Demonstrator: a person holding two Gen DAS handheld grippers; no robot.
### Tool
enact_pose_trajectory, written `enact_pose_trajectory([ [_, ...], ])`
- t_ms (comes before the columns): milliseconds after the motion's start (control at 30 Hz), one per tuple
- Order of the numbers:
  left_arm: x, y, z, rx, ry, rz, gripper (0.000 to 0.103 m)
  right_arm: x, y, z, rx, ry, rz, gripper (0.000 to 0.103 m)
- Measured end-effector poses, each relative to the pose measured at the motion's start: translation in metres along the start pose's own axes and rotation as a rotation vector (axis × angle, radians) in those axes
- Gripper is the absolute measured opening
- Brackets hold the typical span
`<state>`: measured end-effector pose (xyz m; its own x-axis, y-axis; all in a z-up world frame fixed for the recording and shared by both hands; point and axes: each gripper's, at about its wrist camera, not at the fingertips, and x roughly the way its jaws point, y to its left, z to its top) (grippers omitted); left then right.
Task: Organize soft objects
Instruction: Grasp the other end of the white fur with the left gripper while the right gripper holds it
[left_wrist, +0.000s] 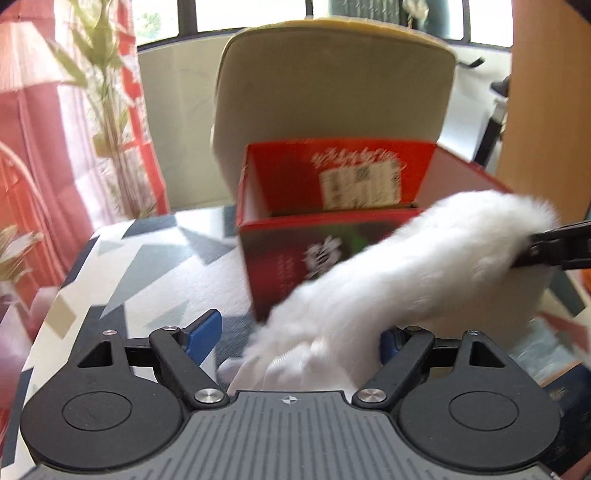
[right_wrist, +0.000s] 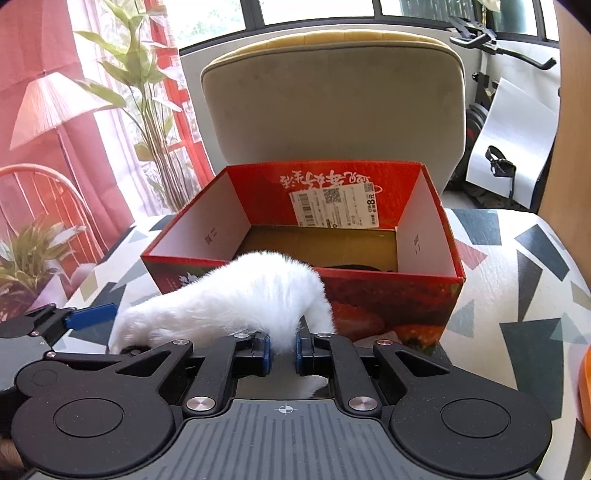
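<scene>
The right tongs (right_wrist: 283, 350) are clenched on one end of a white furry soft piece (right_wrist: 236, 295), which arches up just ahead of them against the near wall of the open red cardboard box (right_wrist: 436, 236) on the patterned tabletop (right_wrist: 517, 280). The left tongs (left_wrist: 299, 332) stand released, the fur's other end lying loose between their blue pads (left_wrist: 205, 328).

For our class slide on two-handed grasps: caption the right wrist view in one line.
Right gripper shut on white fur before the open red box; left gripper open beside it.
</scene>
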<state>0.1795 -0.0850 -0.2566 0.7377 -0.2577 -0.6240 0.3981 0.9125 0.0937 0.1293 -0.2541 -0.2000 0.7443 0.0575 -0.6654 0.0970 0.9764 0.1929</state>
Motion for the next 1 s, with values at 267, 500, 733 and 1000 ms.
enact_pose_trajectory([
  [267, 0.0, 0.028, -0.002, -0.046, 0.009, 0.054, 0.085, 0.011, -0.005, -0.009, -0.01, 0.02, -0.032, 0.01],
  [500, 0.011, 0.027, -0.009, -0.025, 0.027, 0.042, 0.085, 0.018, -0.01, -0.013, -0.004, 0.03, -0.053, 0.01],
  [733, 0.01, 0.034, -0.01, -0.053, 0.035, -0.089, 0.024, 0.026, -0.017, -0.018, 0.014, 0.069, -0.049, 0.012],
  [1000, -0.011, 0.051, -0.002, -0.127, -0.013, -0.137, 0.018, 0.009, -0.011, -0.007, 0.009, 0.014, 0.014, 0.009],
])
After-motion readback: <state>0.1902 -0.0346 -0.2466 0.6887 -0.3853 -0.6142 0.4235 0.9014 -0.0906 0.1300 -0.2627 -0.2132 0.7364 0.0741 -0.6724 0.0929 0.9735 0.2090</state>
